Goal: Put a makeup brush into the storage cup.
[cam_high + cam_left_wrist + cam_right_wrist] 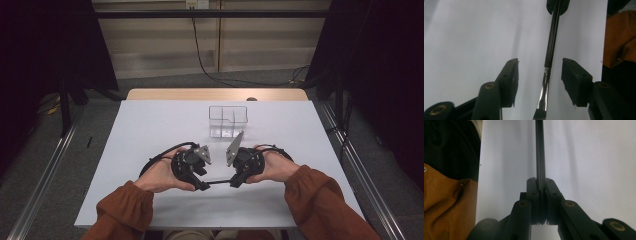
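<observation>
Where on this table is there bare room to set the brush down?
Bare table lies left of the clear box, right of it toward the edge, and along the near edge. It is crowded at the centre, where the left gripper and right gripper meet on the brush.

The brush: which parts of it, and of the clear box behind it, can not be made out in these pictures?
- Brush bristles: cut off by the bottom edge in the left gripper view.
- Handle end: hidden between the shut pads of the right gripper in the right gripper view.
- Whole brush: too thin to read in the high view, just a dark line.
- Clear box: whether anything lies inside is too small to tell, high view.
</observation>
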Motion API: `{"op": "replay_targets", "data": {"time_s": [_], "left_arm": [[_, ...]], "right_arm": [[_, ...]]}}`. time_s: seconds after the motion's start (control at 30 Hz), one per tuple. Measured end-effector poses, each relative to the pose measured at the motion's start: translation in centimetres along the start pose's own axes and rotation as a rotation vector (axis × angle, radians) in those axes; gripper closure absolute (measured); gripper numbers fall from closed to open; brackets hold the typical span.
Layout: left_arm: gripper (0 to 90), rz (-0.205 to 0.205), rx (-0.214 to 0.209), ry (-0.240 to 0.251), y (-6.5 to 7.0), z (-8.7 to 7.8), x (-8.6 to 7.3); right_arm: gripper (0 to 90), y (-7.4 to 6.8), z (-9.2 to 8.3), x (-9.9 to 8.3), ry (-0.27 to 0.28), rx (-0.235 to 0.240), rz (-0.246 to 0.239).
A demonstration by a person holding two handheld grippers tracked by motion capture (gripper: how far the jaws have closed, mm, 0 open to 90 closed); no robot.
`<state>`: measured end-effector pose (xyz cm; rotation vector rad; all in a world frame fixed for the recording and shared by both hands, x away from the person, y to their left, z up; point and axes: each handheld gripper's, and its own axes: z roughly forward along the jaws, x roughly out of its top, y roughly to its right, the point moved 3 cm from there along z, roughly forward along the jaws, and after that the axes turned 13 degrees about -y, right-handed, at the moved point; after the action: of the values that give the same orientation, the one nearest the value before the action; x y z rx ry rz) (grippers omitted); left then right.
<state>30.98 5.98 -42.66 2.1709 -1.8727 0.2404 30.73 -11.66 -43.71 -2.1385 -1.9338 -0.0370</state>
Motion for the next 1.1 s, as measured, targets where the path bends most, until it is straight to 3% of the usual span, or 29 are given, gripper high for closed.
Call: {"op": "replay_targets", "data": {"time_s": [0.27, 0.4, 0.53, 0.83, 0.9, 0.97, 1.1], "left_arm": [[17.0, -0.101, 0.04, 0.09, -0.6, -0.4, -0.4], [8.3, -0.12, 0.048, 0.113, -0.8, -0.5, -1.1], [5.5, -0.15, 0.049, 0.142, -0.8, -0.6, -1.7], [3.7, -0.165, 0.054, 0.243, -1.0, -1.7, -3.3], [3.7, -0.196, 0.064, 0.266, -1.1, -1.9, -3.7], [3.7, -0.204, 0.09, 0.271, -1.3, -2.1, -4.1], [3.8, -0.223, 0.085, 0.282, -1.1, -2.0, -4.8]], "right_arm": [[83.5, 0.0, -0.2, -0.5, 0.022, -0.01, 0.023], [83.6, 0.0, -0.3, -1.0, 0.058, -0.023, 0.036], [83.6, 0.0, -0.1, -1.5, 0.07, -0.032, 0.05], [83.5, -0.3, -0.3, -2.8, 0.12, -0.058, 0.095], [83.5, -0.4, -0.2, -3.2, 0.122, -0.054, 0.112], [83.5, -0.4, -0.2, -3.7, 0.127, -0.051, 0.124], [83.5, -0.6, -0.1, -4.4, 0.135, -0.05, 0.131]]}}
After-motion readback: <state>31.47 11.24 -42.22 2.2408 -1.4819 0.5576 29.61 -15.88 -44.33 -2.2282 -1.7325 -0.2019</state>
